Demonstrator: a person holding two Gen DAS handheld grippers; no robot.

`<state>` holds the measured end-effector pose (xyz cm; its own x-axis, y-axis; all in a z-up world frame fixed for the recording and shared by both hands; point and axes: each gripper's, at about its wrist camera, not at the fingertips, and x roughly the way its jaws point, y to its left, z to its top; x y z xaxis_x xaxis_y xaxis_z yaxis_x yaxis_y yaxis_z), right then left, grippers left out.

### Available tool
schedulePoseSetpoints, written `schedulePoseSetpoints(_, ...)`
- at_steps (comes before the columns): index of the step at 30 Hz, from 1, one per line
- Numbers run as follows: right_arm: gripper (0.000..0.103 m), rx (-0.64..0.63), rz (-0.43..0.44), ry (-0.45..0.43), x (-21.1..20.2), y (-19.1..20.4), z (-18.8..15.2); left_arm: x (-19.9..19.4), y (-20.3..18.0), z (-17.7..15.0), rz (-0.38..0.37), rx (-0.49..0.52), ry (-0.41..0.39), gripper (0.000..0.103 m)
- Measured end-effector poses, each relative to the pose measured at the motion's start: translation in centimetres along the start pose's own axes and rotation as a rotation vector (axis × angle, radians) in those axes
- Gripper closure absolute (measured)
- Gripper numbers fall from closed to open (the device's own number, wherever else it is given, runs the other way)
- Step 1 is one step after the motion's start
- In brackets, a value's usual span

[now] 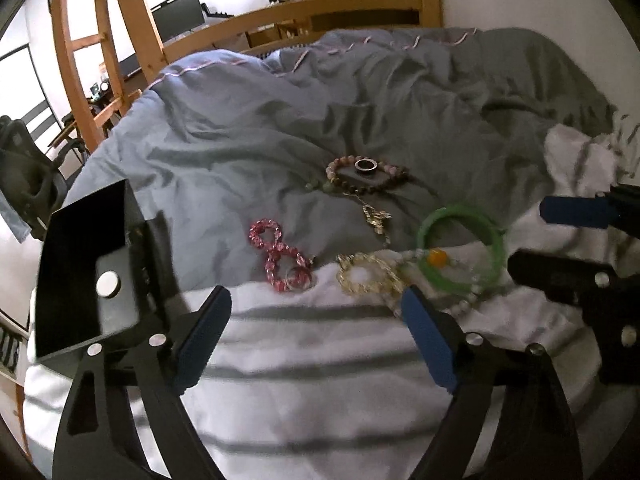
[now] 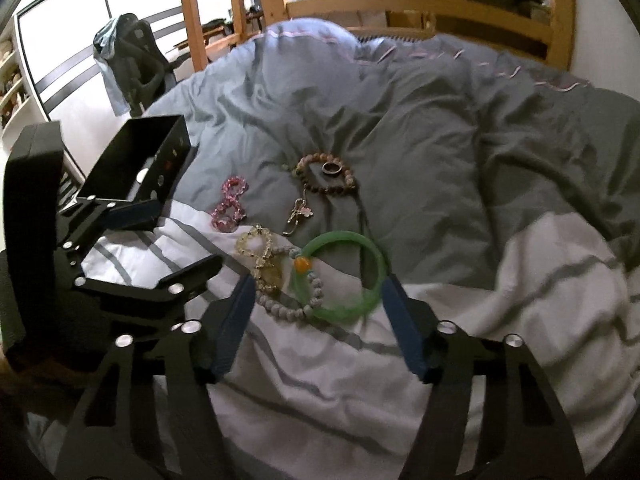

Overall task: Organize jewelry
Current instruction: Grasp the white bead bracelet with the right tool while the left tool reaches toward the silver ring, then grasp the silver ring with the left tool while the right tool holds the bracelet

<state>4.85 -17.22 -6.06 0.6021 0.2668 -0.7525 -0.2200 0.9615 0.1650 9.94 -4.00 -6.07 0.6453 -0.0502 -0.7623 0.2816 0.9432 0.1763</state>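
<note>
Jewelry lies on a bed. A pink bead bracelet (image 1: 280, 254) (image 2: 230, 208), a brown bead bracelet (image 1: 366, 176) (image 2: 326, 174) with a metal ring (image 1: 366, 165) (image 2: 332, 168) inside it, a gold chain piece (image 1: 376, 218) (image 2: 297, 216), a yellow bead bracelet (image 1: 368, 276) (image 2: 260, 256), a pale bead bracelet with an orange bead (image 1: 437, 258) (image 2: 302, 266) and a green bangle (image 1: 460, 248) (image 2: 344, 276). A black open box (image 1: 80, 276) (image 2: 136, 160) sits left. My left gripper (image 1: 316, 328) (image 2: 160, 240) is open and empty. My right gripper (image 2: 318, 312) (image 1: 560, 236) is open, its jaws either side of the green bangle.
The grey duvet (image 1: 280, 112) covers the far bed, a white striped blanket (image 1: 300, 360) (image 2: 320, 392) the near part. A wooden bed frame (image 1: 320, 8) and ladder (image 1: 88, 40) stand behind. A chair with clothes (image 2: 128, 64) is at the left.
</note>
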Motion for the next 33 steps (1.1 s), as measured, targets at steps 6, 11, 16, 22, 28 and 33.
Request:
schedulePoseSetpoints(6, 0.066, -0.027, 0.04, 0.087, 4.1, 0.4, 0.4, 4.0, 1.3, 1.3, -0.011, -0.071, 0.06, 0.035)
schedulePoseSetpoints(11, 0.086, -0.02, 0.049, 0.156, 6.5, 0.4, 0.1, 5.7, 2.0, 1.2, -0.078, -0.114, 0.108, 0.056)
schedulePoseSetpoints(16, 0.094, -0.002, 0.065, 0.052, 4.5, 0.2, 0.8, 5.2, 2.8, 1.3, -0.122, -0.175, 0.105, 0.086)
schedulePoseSetpoints(22, 0.094, 0.062, 0.081, -0.04, 2.1, -1.0, 1.5, 4.0, 3.2, 1.4, -0.148, -0.202, 0.075, 0.1)
schedulePoseSetpoints(28, 0.094, 0.074, 0.086, -0.115, 0.6, -0.9, 2.3, 2.4, 3.3, 1.7, -0.157, -0.204, 0.028, 0.101)
schedulePoseSetpoints(33, 0.094, 0.081, 0.083, -0.136, 0.0, -1.0, 2.4, 2.0, 4.2, 1.9, -0.153, -0.238, 0.021, 0.101)
